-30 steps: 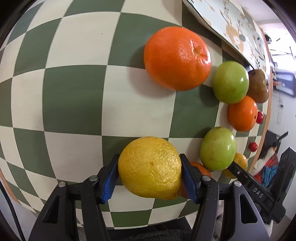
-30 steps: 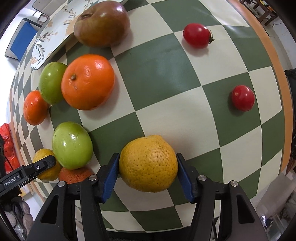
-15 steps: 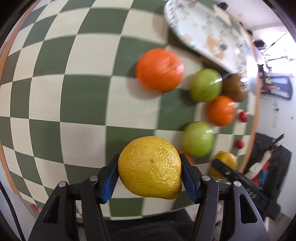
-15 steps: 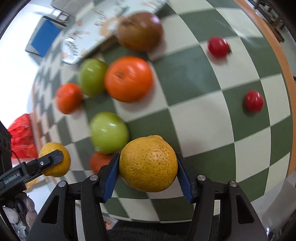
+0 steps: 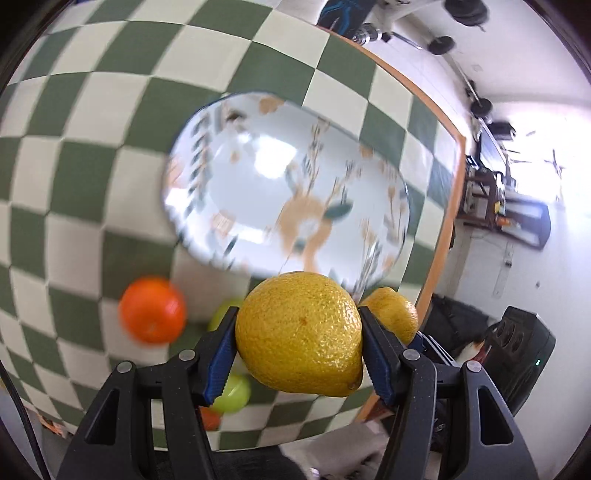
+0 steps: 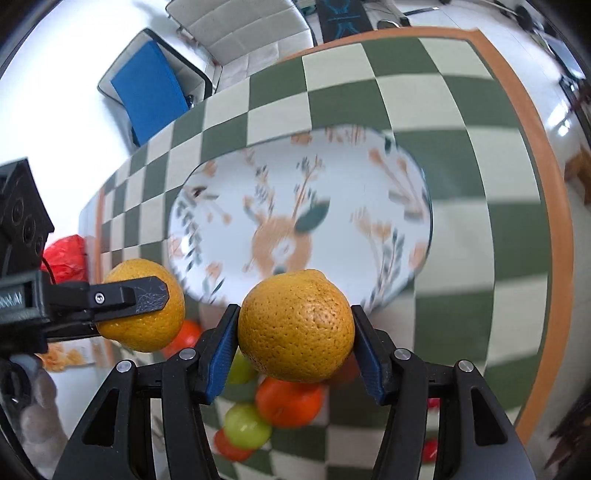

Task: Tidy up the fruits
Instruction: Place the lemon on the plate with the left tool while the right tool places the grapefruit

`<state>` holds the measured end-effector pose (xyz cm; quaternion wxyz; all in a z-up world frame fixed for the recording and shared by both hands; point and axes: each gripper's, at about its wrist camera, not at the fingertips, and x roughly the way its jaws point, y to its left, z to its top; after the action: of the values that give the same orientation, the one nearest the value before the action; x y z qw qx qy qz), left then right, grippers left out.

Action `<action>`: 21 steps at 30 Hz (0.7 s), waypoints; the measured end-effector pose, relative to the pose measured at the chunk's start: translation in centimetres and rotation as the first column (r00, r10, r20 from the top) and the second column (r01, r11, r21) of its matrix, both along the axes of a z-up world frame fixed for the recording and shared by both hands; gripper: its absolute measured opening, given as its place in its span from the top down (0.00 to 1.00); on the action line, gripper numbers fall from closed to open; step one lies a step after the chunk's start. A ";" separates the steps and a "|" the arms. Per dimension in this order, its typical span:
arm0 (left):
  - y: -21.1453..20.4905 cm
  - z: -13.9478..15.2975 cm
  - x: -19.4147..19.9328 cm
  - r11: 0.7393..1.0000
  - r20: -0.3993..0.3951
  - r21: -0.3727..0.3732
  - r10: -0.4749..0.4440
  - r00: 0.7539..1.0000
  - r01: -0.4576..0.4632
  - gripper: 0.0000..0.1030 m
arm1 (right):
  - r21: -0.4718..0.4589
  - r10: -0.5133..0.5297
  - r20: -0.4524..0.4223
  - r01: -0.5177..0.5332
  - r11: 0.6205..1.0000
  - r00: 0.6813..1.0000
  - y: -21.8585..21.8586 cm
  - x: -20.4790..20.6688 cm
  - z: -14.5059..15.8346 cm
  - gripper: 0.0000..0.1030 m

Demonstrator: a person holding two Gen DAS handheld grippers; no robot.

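No text reads in full; the left gripper (image 6: 140, 295) body shows only cut-off white letters ending in "AI" at the right wrist view's left edge.

A green-and-cream checkered tablecloth (image 6: 461, 229) with an orange border covers the table. Beyond its far edge stands a white padded chair (image 6: 251, 33), and beside that a blue panel in a black frame (image 6: 147, 92). A red bag (image 6: 68, 256) lies off the table's left end. In the left wrist view, a black speaker (image 5: 524, 354) sits low by the white wall.
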<state>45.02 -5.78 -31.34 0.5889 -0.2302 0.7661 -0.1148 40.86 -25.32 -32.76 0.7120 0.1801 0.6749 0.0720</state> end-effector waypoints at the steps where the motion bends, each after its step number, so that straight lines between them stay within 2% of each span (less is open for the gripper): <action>1: -0.4 -1.1 1.4 1.000 -0.031 -0.019 0.011 0.999 -0.012 0.42 | -0.009 0.020 -0.006 -0.020 1.000 1.000 0.2 1.6 -0.8 0.41; 4: -0.8 -3.9 4.1 0.998 -0.099 -0.045 0.049 0.994 -0.053 0.42 | -0.033 0.090 -0.027 -0.090 0.995 0.996 0.4 5.4 -3.0 0.41; 10: -0.3 -7.9 7.3 0.988 -0.204 -0.048 0.137 0.969 -0.150 0.42 | -0.058 0.203 -0.058 -0.206 0.977 0.978 1.9 9.2 -5.3 0.41; 17: 0.2 -9.0 8.4 0.988 -0.222 -0.012 0.147 0.964 -0.154 0.42 | -0.033 0.244 -0.103 -0.249 0.968 0.964 1.9 10.9 -6.3 0.40; 18: 0.3 -9.0 8.4 0.988 -0.220 -0.007 0.147 0.964 -0.152 0.42 | -0.025 0.238 -0.109 -0.242 0.970 0.965 1.5 11.1 -6.3 0.35; 19: 0.3 -9.1 8.6 0.989 -0.215 0.005 0.142 0.966 -0.145 0.42 | -0.010 0.230 -0.107 -0.232 0.973 0.967 1.2 11.2 -6.2 0.26; 21: 0.6 -8.6 8.6 0.992 -0.193 -0.001 0.124 0.973 -0.127 0.40 | -0.002 0.212 -0.108 -0.214 0.977 0.971 0.9 11.1 -5.9 0.17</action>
<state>53.65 -5.19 -39.90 0.5165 -0.2922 0.8027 -0.0596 51.95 -24.45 -38.66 0.6641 0.1055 0.7279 0.1339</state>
